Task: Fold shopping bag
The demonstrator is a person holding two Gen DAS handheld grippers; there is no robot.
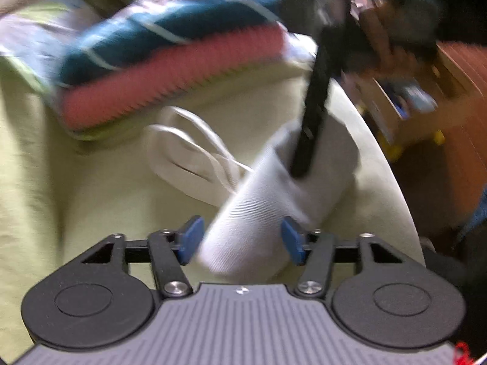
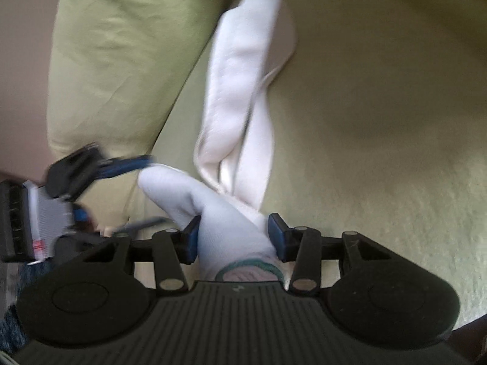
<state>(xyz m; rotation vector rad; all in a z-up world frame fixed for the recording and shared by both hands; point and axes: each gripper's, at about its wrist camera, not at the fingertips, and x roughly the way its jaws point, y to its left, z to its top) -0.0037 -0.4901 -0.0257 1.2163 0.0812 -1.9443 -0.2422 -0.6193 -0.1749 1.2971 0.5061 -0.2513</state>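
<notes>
Beside the stack of folded blankets (teal over coral), on the pale green bedsheet, lies the white woven-fabric shopping bag, bunched into a loose roll, not flat. Its thin white handle loops trail toward the stack.

Left gripper: jaws stand apart with a fold of bag between the blue pads; cloth near both pads, firm contact not confirmed (motion blur). Right gripper: jaws likewise spread around a bunched end of the bag; pinch not confirmed.

Step in hand, judged: gathering the bag for a fold. To do it well: close each pair of jaws on a single edge rather than a wad, draw the two holds away from each other so the panel goes taut, lay it flat on the sheet clear of the stack, tuck the loops inward before creasing.

Bag appearance: soft, limp, fine ribbed weave; twisted lengthwise in the right wrist view, several layers overlapping. A green-edged patch shows near the right gripper; cannot tell what it is.
</notes>
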